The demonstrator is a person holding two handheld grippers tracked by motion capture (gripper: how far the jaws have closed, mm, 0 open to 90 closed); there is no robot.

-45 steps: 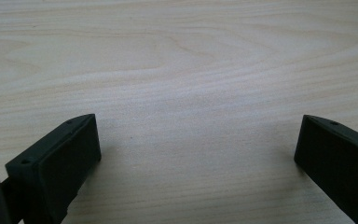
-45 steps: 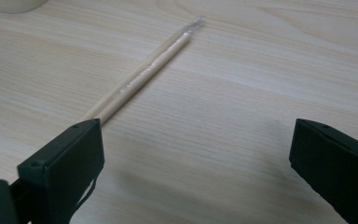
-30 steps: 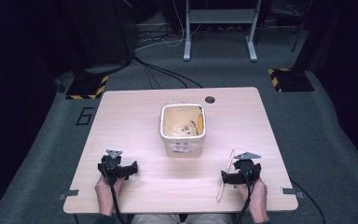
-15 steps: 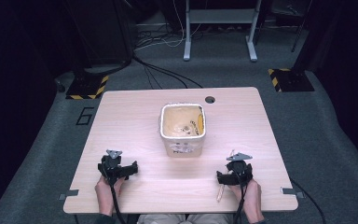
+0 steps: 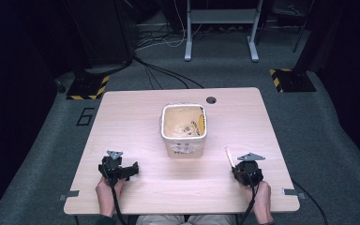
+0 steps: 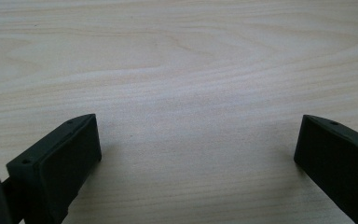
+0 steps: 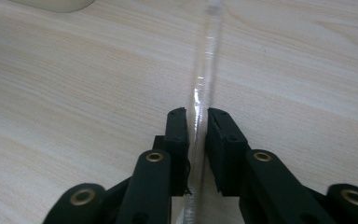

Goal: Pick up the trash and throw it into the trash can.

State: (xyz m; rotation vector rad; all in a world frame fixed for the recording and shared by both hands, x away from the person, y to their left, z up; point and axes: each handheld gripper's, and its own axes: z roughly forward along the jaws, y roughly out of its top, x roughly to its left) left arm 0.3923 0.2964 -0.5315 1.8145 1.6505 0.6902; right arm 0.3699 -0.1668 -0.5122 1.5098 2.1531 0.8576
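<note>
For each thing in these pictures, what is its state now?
Right gripper: fingers just closed, shut on the stick.
Stick: thin, clear-wrapped, held, pointing away over the table.
Left gripper: open, nothing between the fingers.
Tub: upright, no lid, small items inside.
Table: bare wood around the tub.

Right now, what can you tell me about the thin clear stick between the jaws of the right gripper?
The clear stick is long, thin and straight, and looks like glossy transparent plastic, perhaps a wrapped straw; I cannot tell which. The right gripper has just closed on it and pinches it near one end. Its free end runs out past the jaws above the wooden table, towards the beige tub, which it does not reach. In the high view it appears pale.
</note>
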